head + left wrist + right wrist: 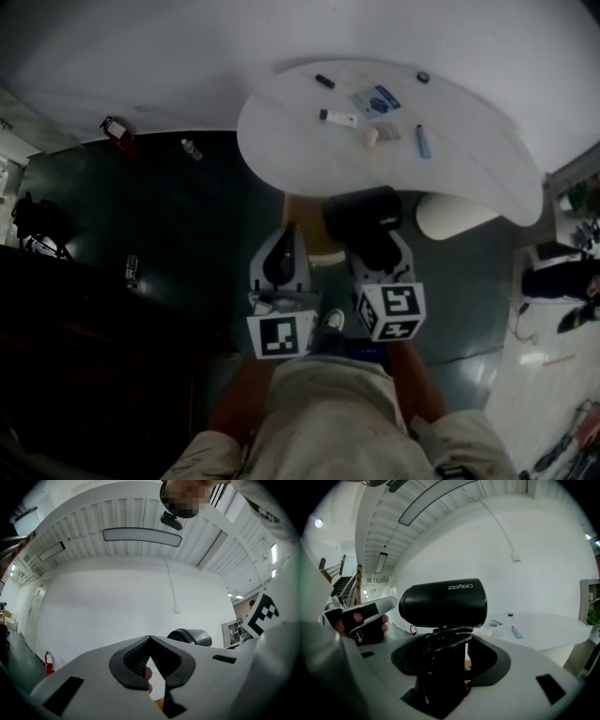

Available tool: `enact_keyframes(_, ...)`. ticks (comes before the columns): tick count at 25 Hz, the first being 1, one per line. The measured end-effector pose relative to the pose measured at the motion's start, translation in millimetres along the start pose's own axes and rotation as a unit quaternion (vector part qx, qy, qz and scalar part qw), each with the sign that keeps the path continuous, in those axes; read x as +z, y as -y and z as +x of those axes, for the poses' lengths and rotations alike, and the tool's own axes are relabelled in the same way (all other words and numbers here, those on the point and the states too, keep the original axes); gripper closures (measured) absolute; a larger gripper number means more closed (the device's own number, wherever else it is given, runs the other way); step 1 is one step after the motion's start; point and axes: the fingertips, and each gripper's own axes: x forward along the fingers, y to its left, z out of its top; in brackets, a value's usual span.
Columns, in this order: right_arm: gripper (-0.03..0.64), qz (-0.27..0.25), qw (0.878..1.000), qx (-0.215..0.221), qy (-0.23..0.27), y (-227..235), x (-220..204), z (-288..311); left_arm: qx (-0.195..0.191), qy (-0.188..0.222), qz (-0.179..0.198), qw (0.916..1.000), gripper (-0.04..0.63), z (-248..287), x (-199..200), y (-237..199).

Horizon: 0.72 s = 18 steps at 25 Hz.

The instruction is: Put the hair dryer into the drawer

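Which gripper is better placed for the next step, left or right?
Left gripper, probably, for any opening: its fingers are closed on nothing. The right gripper is clamped on the hair dryer, so it can only carry it.

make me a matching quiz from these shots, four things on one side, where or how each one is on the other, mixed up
1 hair dryer
2 left gripper
3 blue pen
4 fire extinguisher

A on the white table
B on the dark floor by the wall
C jaws together, empty
D clamped in the right gripper

Pairs: 1-D, 2-C, 3-A, 4-B
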Motion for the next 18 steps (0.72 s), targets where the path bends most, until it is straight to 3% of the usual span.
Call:
enact_keyframes(9,0.365,0.032,0.993,0.016,-0.113,-11.8,-52.8,22.7,0.014,-0.007,-0.002,0.9999,0.594,-8.4,-7.6,-15.2)
enact_keyframes(18,0.364,0.073,0.97,0.029,-0.232,-18.0,-105.9,37.8,0.021,-0.011,0.0,0.9997,0.595,-5.9,-12.7,-24.0)
